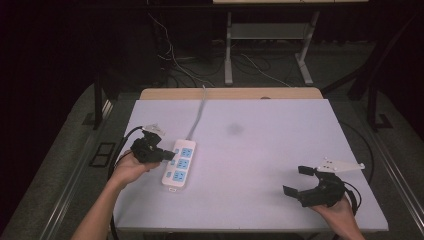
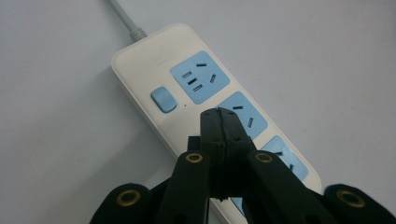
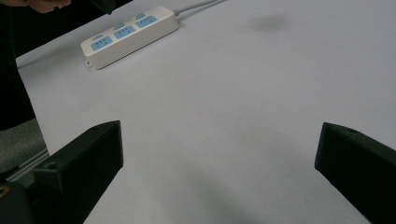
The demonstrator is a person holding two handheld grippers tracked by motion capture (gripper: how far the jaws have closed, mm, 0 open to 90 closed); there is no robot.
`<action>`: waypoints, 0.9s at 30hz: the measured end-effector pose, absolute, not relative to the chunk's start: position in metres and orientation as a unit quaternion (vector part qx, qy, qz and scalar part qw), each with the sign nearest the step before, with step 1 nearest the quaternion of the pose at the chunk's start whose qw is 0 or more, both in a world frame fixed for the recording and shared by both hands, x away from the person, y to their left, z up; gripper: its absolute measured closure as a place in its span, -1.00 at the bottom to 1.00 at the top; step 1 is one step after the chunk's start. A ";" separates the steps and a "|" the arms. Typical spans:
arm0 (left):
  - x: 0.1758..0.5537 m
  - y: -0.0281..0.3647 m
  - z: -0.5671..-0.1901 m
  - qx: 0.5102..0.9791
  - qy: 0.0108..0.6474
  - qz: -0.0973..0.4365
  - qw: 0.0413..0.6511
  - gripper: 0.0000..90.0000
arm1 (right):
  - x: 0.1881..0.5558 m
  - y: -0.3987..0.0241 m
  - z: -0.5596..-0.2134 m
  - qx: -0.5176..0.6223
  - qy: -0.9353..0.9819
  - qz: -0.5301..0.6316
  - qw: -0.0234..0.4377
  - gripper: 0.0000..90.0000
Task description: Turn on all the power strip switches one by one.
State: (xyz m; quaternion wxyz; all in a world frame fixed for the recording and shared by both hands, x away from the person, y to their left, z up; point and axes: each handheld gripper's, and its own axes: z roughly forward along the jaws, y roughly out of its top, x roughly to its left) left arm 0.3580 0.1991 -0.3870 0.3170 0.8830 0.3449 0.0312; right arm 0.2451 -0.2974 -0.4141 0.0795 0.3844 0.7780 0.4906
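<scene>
Right gripper (image 1: 299, 181) idle near-right, jaws wide and empty; left gripper (image 2: 219, 113), jaws pinched together on nothing, hovers over the power strip (image 1: 179, 165) at table (image 1: 260, 135) left, apparently lining up on its switch (image 2: 164, 99) — next: press down squarely.

Left hand (image 1: 131, 167) palm-up near the table's left edge, bare forearm running in from the lower left, gripping the black two-jaw left gripper (image 1: 167, 156) with jaws pressed flat together, nothing between them, tips aimed rightward and slightly down. Right hand (image 1: 336, 210) low at the near right corner, cupping the black right gripper (image 1: 298, 181) with its grey three-cornered top plate, jaws spread wide and empty, pointing left across the surface.
</scene>
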 end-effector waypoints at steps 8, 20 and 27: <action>0.361 0.198 -0.394 0.885 0.346 0.029 0.311 0.98 | 0.245 -0.298 -0.414 0.385 0.778 0.491 0.080 -0.98; 0.365 0.197 -0.399 0.887 0.349 0.026 0.302 0.98 | 0.246 -0.298 -0.414 0.385 0.778 0.490 0.080 -0.98; 0.363 0.197 -0.402 0.886 0.348 0.022 0.305 0.98 | 0.246 -0.299 -0.414 0.387 0.776 0.492 0.081 -0.98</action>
